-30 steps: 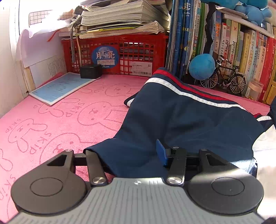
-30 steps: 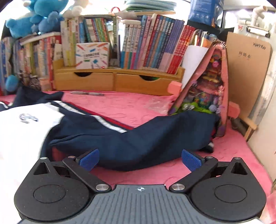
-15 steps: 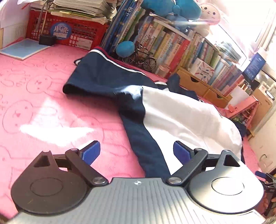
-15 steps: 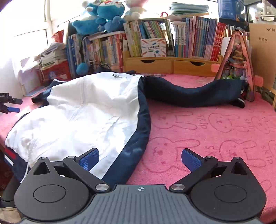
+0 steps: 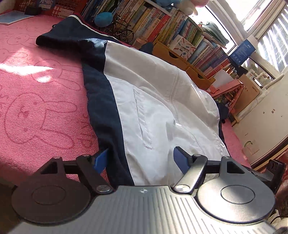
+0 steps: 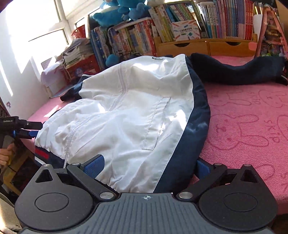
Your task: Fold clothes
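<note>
A white jacket with navy side panels [image 5: 154, 100] lies spread on the pink rabbit-print mat [image 5: 36, 111]. My left gripper [image 5: 140, 159] is at the near hem, over the navy panel and white front. Its jaws are closing with the cloth between the blue pads, not pinched. My right gripper [image 6: 147, 166] straddles the hem at the other corner of the jacket [image 6: 129, 115]. Its jaws are closing too, and the cloth lies loose between them. One navy sleeve [image 6: 239, 72] stretches to the right, the other sleeve [image 5: 59, 37] to the far left. The left gripper [image 6: 19, 126] shows at the edge of the right wrist view.
Rows of books [image 6: 225, 19] on wooden drawers [image 6: 207, 46] line the far side, with blue plush toys [image 6: 122, 9], a blue ball [image 5: 103, 18] and a toy bicycle [image 5: 124, 30]. A person's hand [image 6: 5, 154] holds the left tool. The mat's near edge runs under the hem.
The left gripper let go of the navy sleeve and swung round to the jacket's hem. The right one also swung from its sleeve to the hem. Both jaws have narrowed around the cloth.
</note>
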